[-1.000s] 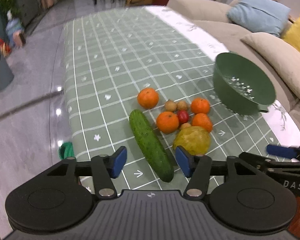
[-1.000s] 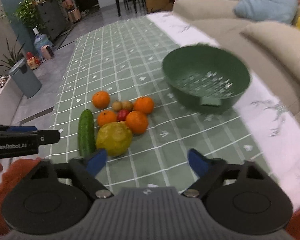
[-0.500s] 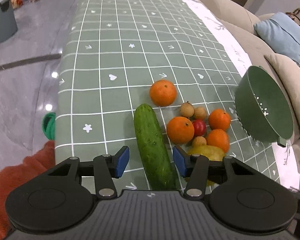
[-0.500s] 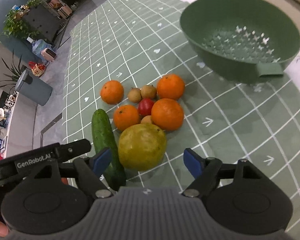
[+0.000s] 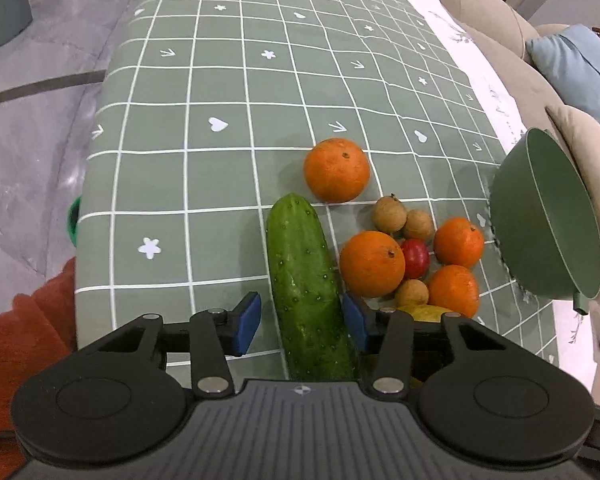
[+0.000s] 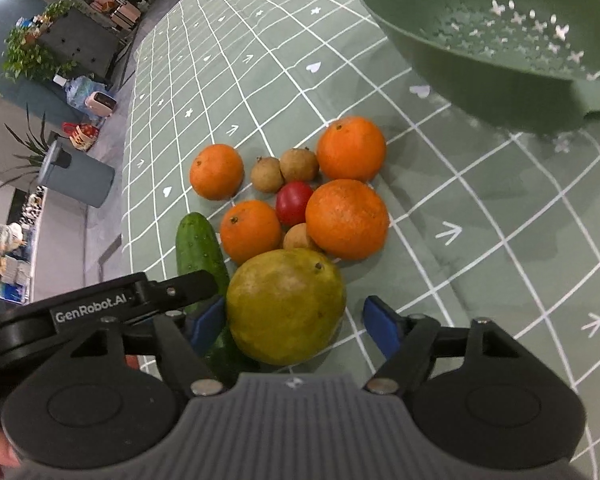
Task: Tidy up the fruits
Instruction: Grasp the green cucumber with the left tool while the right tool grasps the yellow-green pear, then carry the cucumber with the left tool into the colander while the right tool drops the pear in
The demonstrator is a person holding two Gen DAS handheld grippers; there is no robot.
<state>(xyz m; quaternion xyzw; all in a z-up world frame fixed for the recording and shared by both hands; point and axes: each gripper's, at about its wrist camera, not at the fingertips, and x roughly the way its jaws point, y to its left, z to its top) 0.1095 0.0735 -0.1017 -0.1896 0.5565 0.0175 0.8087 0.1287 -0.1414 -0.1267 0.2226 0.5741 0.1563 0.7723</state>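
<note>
Left wrist view first, taking the cucumber (image 5: 306,280) as the landmark. Left of it lies bare checked tablecloth (image 5: 204,184). The left gripper (image 5: 302,322) straddles the cucumber's near end with its jaws wide; the right pad looks close to the skin or touching it, the left pad stands apart. Just beyond the cucumber's far tip sits one orange (image 5: 336,170). Right of the cucumber a tight cluster lies: three more oranges, three small brown fruits, a red one (image 5: 415,258). Farther right still, well apart, stands the green colander (image 5: 548,220), nothing in it.

In the right wrist view, the big yellow-green fruit (image 6: 286,306) lies just right of the cucumber's near end, between the wide-apart fingers of the right gripper (image 6: 288,326), not yet clamped.

Risks, as I judge them: the two grippers work side by side, so their inner fingers may collide. A grip at the cucumber's end may let it tip or swing. The big fruit touches its neighbours, so lifting it may set the round ones rolling.
</note>
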